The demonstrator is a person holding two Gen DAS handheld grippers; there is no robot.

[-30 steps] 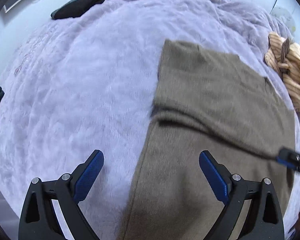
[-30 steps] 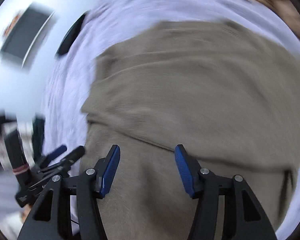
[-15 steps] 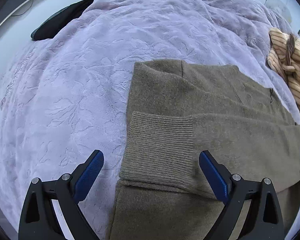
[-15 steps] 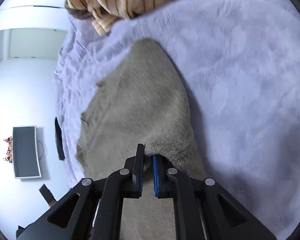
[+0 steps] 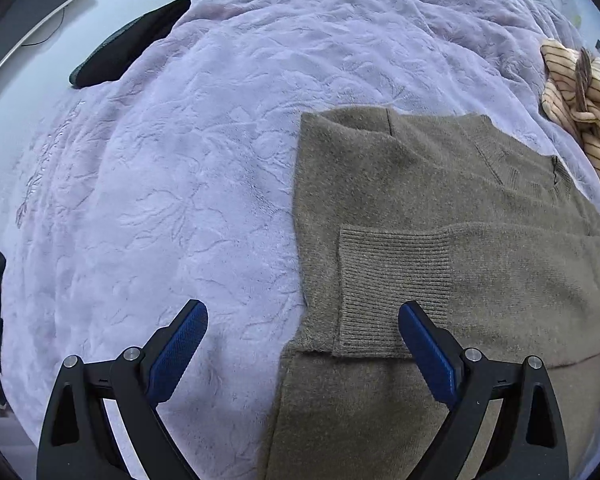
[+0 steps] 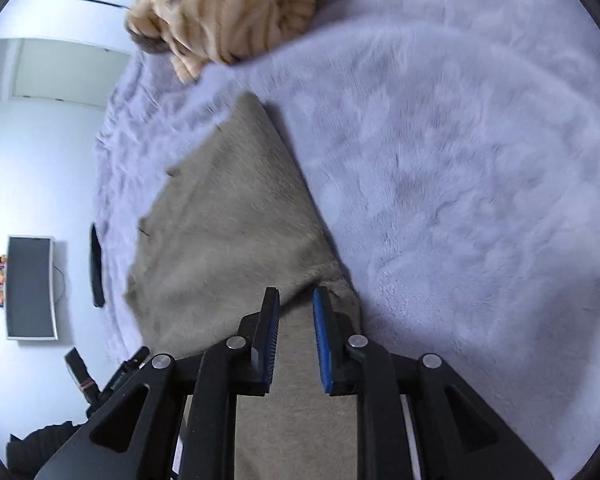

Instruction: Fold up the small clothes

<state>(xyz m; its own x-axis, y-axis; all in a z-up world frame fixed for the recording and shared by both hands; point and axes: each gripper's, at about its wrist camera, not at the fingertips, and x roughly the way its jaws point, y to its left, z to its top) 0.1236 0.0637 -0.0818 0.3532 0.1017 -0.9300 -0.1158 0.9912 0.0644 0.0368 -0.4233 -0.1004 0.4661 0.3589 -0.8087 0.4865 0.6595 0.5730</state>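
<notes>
Two tongs in play, one garment. The right tongs [image 6: 296,316] had been clamped on a fold of the olive sweater [image 5: 440,200] half a second ago — now the blue pads are parting, a narrow gap between them, and the knit sits just beyond the tips rather than pinched. Read: release under way, fold edge set down on the lavender bed cover [image 5: 180,184].

Left tongs [image 5: 302,328] stand wide open, holding nothing; the sweater's left edge runs up between the two pads, the ribbed cuff [image 5: 392,288] just ahead of the right-hand pad. A second ago the sleeve was blurred and mid-carry; now it lies flat across the body, cuff squared near the side edge.

Meaning — sleeve fold appears done on this side. Lower body of the sweater, beneath both tongs, looks not yet folded up; likely next.

Striped tan garment [image 6: 228,12] waits far ahead of the right tongs, well apart from the sweater.
</notes>
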